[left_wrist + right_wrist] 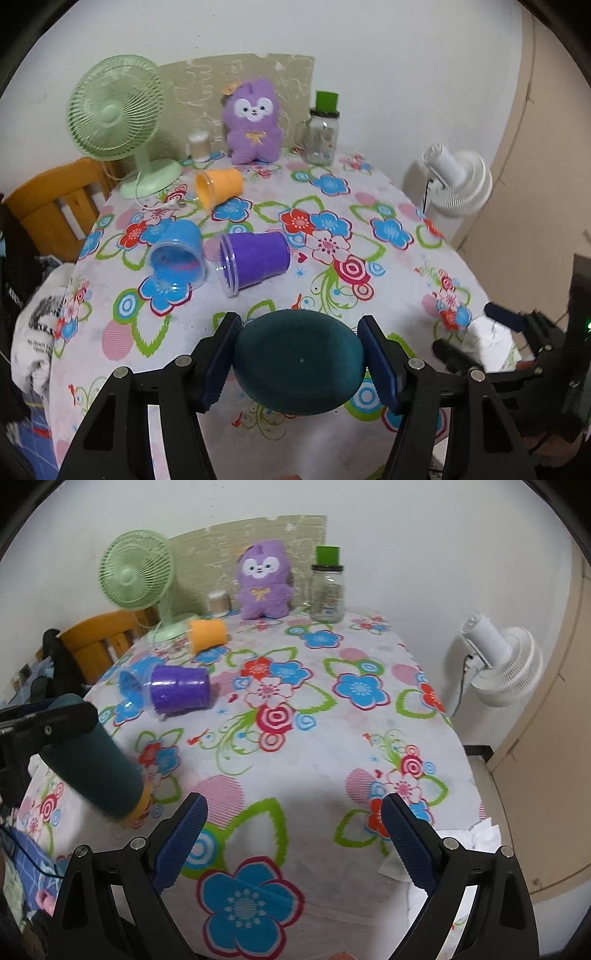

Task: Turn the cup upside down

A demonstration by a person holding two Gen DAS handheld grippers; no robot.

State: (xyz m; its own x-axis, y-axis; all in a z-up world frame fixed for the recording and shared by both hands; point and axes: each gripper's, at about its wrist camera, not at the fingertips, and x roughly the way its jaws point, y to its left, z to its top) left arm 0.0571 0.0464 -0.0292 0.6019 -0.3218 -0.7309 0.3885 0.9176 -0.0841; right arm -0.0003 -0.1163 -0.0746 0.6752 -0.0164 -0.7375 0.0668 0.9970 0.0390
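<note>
My left gripper is shut on a dark teal cup, its closed base toward the camera. In the right wrist view the teal cup hangs tilted above the table's left front, held by the left gripper. My right gripper is open and empty above the flowered tablecloth. A purple cup, a blue cup and an orange cup lie on their sides at the table's left.
A green desk fan, a purple plush toy, a glass jar with green lid and a small container stand at the back. A white fan stands off the right edge, a wooden chair at left.
</note>
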